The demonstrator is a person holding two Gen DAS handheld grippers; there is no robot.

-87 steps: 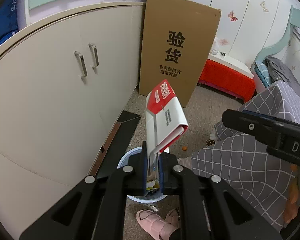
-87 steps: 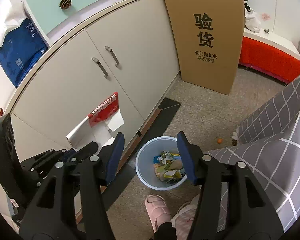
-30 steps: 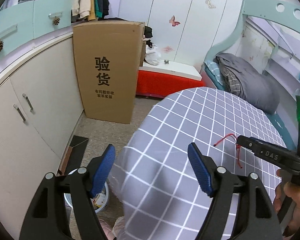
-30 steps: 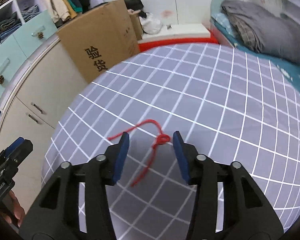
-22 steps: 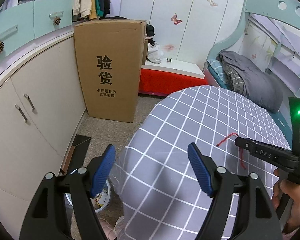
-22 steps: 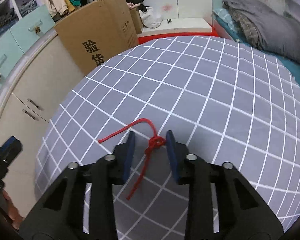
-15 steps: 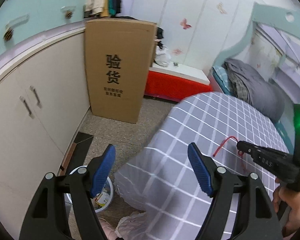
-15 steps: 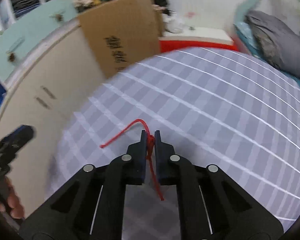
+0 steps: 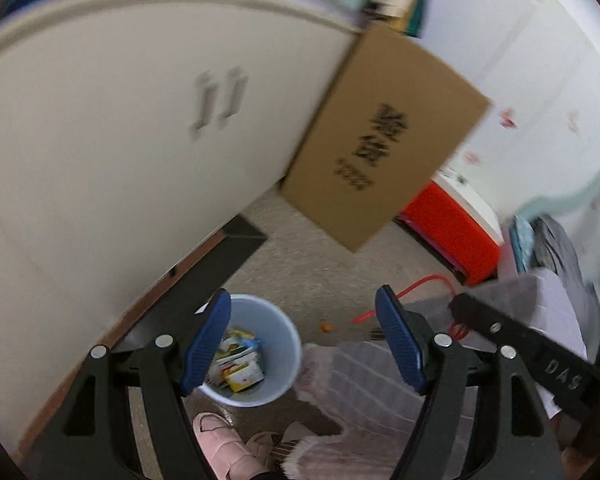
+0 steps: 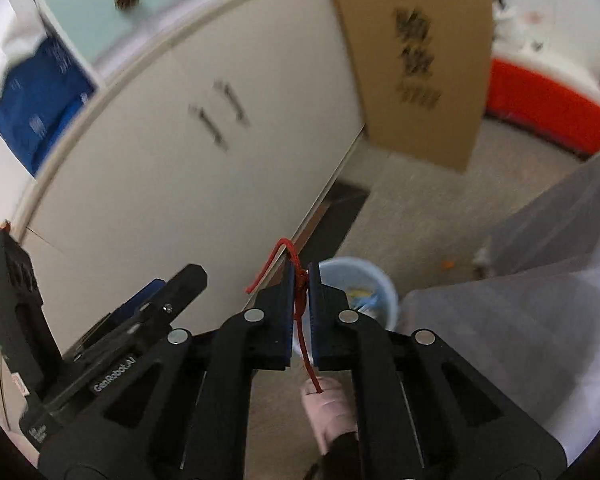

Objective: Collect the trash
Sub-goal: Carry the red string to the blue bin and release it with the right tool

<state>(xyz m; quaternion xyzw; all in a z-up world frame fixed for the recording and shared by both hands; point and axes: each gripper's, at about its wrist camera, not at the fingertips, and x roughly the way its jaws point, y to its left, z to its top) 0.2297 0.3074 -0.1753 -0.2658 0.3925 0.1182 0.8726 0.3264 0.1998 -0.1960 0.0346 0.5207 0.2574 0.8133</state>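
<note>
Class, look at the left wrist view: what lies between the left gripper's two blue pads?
The bin, with trash inside, and bare floor. The left gripper itself holds nothing.

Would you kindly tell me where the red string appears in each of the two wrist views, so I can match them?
Left wrist view: the red string shows right of centre, hanging from the tip of the right gripper.
Right wrist view: it sits at centre, pinched between the closed fingers, with its tail dangling below.
Shared landmark: the light blue bin on the floor.

Speckled floor – blue bin, cardboard box, orange scrap
</note>
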